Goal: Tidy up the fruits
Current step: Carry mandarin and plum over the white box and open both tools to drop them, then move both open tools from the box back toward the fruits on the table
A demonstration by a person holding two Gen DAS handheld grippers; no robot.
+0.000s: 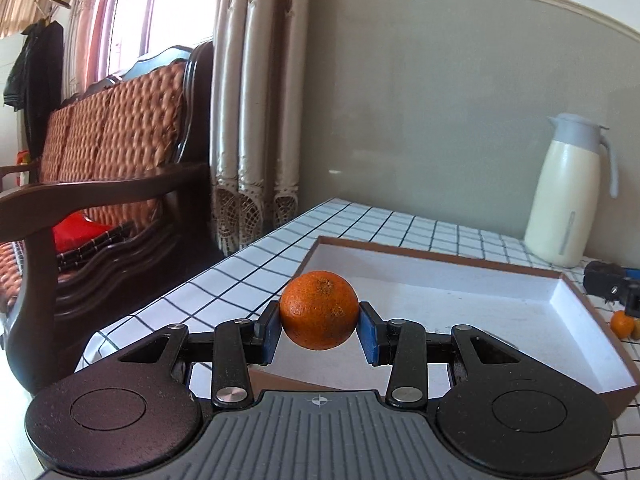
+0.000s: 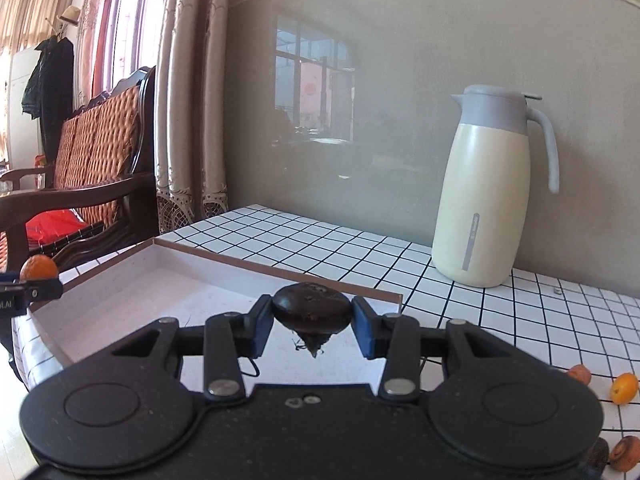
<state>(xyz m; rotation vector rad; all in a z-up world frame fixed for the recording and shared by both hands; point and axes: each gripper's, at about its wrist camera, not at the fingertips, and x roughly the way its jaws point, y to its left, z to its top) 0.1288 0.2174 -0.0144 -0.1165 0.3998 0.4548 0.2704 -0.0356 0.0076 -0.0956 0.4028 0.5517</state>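
Note:
My left gripper (image 1: 319, 332) is shut on an orange mandarin (image 1: 319, 309) and holds it above the near left corner of a shallow white box with brown sides (image 1: 572, 308). My right gripper (image 2: 313, 322) is shut on a dark brown water chestnut (image 2: 311, 312) and holds it over the right end of the same box (image 2: 120, 292). The left gripper with its mandarin (image 2: 39, 267) shows at the left edge of the right wrist view. The right gripper (image 1: 612, 286) shows at the right edge of the left wrist view. The box holds no fruit.
A cream thermos jug (image 2: 484, 200) stands on the checked tablecloth (image 2: 320, 240) against the wall. Small orange fruits (image 2: 625, 388) and a dark one (image 2: 598, 454) lie at the table's right. Another orange fruit (image 1: 622, 323) lies beside the box. A wooden sofa (image 1: 100, 184) stands left of the table.

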